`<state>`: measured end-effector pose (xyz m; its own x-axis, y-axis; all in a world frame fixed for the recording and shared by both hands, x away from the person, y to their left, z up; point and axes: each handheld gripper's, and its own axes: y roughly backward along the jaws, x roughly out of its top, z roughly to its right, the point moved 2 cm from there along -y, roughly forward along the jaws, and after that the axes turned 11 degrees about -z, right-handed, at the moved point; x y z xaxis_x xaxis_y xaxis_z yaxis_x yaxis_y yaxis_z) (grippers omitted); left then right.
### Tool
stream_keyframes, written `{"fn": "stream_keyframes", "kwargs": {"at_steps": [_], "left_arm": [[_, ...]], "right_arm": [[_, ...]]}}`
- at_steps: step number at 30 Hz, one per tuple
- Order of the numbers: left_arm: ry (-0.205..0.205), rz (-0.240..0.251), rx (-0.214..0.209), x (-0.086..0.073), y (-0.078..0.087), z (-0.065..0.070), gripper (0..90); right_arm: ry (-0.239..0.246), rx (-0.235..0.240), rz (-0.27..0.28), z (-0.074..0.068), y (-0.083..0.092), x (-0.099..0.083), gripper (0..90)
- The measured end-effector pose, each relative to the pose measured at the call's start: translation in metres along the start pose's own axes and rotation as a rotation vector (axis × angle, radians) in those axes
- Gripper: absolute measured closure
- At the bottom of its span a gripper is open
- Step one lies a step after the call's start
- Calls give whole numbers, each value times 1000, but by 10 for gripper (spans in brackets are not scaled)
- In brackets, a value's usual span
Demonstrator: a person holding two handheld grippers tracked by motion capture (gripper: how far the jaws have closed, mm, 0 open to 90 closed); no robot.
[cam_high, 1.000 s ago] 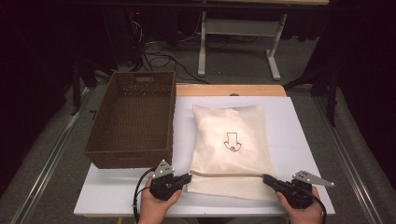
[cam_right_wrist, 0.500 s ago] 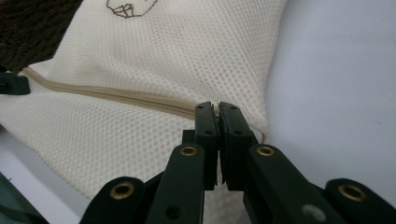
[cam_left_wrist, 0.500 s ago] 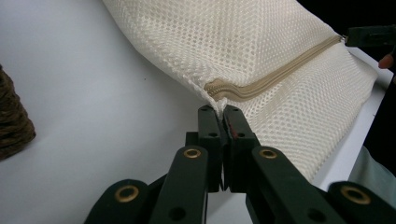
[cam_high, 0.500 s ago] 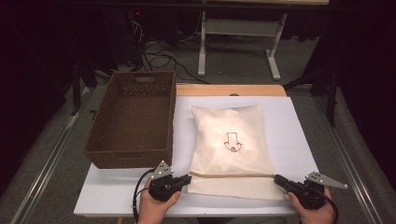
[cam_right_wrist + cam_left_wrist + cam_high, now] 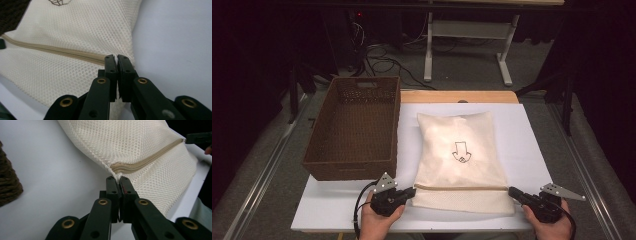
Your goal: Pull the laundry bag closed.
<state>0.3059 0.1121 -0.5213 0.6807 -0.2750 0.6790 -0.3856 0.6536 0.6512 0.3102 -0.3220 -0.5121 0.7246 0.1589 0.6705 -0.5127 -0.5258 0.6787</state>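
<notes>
I have the left gripper [image 5: 411,192] clamped on the bag [image 5: 459,155] at one zipper end, the right gripper [image 5: 514,192] on the other, along the table's [image 5: 327,207] near edge.

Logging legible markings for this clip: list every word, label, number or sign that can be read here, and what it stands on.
No readable words or numbers.
Mesh bag: one dark outline drawing, like a downward arrow; no letters can be made out in it.
Zipper: no marking seen.
Wicker basket: no label.
Left gripper, right gripper: no print on the black jaws.
</notes>
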Motion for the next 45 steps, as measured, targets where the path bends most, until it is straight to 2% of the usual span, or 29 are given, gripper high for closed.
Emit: {"fn": "stream_keyframes", "kwargs": {"at_steps": [1,2,4,5,6,7,9,10,11,12,13,14,15,16,17,20,21,23,27,31,35,39,45], "left_arm": [[-6,4,10,0,0,1,881],[-7,4,12,-1,-1,1,881],[-1,8,-9,-1,-1,0,876],[-10,7,-19,-2,0,-1,864],[-21,5,-25,-2,1,-1,827],[-40,11,-37,-2,3,-2,765],[-47,20,-67,0,8,-2,524],[-51,32,-78,0,12,-2,425],[-51,42,-66,1,16,-2,320],[-50,38,-36,2,20,-1,205],[-51,40,-25,2,23,-2,94],[-53,49,-17,2,27,-3,28],[-58,60,-18,2,30,-3,5],[-73,80,-34,1,34,-4,5],[-76,93,-29,0,38,-5,5],[-75,111,-49,-2,47,-10,5],[-69,120,-41,-3,51,-13,5],[-60,142,-44,-6,60,-20,5],[-52,166,-17,-12,76,-31,5],[-72,185,4,-20,92,-43,5],[-62,207,32,-29,108,-54,5],[-47,219,61,-39,120,-66,5],[-26,252,90,-48,139,-83,5]], "right_arm": [[6,-15,-6,1,0,-1,877],[-6,-10,-11,1,-1,-2,876],[-14,2,-11,1,-2,-2,870],[-21,16,-7,0,-1,-1,843],[-9,20,19,0,0,0,760],[-5,24,34,-2,2,2,659],[32,38,60,-6,6,7,421],[54,25,63,-9,7,10,323],[70,13,67,-11,7,12,248],[86,0,74,-13,8,14,210],[96,8,87,-15,11,16,165],[99,17,91,-15,12,18,128],[98,18,90,-15,13,20,105],[97,23,90,-15,15,22,67],[93,18,89,-14,16,25,2],[111,-25,96,-14,19,29,0],[113,-41,100,-14,20,30,0],[114,-34,94,-12,21,32,0],[111,-27,106,-9,22,34,0],[103,-35,106,-3,23,35,0],[94,-38,116,5,27,34,0],[92,-47,98,13,27,29,0],[90,-50,102,20,29,26,0]]}}
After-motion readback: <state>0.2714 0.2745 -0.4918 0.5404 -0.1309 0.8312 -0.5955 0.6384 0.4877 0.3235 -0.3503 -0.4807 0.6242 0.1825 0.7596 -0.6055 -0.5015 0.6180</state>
